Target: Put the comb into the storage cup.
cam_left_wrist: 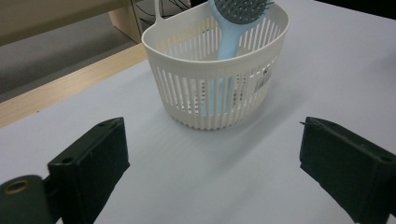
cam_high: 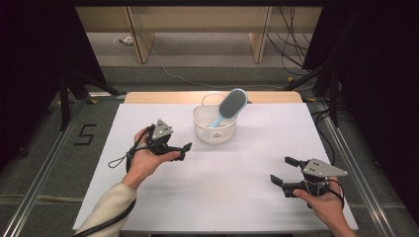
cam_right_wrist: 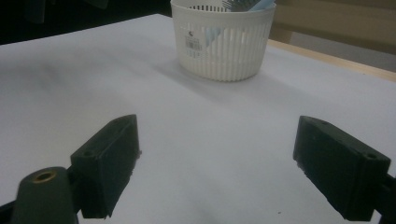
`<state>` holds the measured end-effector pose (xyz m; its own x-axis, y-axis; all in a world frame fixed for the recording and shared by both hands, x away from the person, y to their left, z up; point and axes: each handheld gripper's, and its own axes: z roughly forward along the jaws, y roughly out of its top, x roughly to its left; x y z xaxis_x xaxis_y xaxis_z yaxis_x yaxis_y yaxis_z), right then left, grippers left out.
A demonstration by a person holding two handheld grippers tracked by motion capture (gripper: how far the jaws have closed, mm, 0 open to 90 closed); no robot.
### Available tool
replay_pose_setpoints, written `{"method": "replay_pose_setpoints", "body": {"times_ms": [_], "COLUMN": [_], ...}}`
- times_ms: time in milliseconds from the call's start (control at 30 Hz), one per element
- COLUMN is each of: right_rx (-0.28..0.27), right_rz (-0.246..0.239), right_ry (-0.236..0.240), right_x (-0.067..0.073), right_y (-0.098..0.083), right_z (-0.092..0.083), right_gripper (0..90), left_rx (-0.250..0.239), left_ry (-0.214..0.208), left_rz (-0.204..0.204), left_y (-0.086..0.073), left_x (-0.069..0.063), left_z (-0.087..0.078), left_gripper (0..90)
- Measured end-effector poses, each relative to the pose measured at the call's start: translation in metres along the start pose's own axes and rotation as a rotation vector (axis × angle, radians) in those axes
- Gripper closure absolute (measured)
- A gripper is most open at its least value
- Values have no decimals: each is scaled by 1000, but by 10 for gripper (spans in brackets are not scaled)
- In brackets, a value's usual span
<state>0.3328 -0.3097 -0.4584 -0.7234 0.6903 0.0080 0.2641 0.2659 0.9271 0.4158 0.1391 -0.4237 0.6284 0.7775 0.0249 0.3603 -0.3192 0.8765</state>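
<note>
While both sets of jaws are standing wide and empty, I am holding the left gripper (cam_high: 184,149) nearer the basket (cam_high: 214,129) on the table (cam_high: 222,177); the hairbrush (cam_high: 228,106) is leaning handle-down inside it, ahead of the right gripper (cam_high: 285,170).

Left gripper (cam_high: 184,149), held left of the frame's center, has its jaws spread wide. Right gripper (cam_high: 282,171), lower right, is likewise spread wide.
</note>
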Motion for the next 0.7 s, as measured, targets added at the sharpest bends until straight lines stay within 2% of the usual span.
{"method": "replay_pose_setpoints", "body": {"times_ms": [700], "right_rx": [-1], "right_rz": [-2], "right_ry": [0], "right_x": [0], "right_y": [0], "right_z": [0], "right_gripper": [155], "left_rx": [7], "left_ry": [14], "left_rz": [-4], "left_y": [-20], "left_x": [-1], "left_z": [-15], "left_gripper": [72]}}
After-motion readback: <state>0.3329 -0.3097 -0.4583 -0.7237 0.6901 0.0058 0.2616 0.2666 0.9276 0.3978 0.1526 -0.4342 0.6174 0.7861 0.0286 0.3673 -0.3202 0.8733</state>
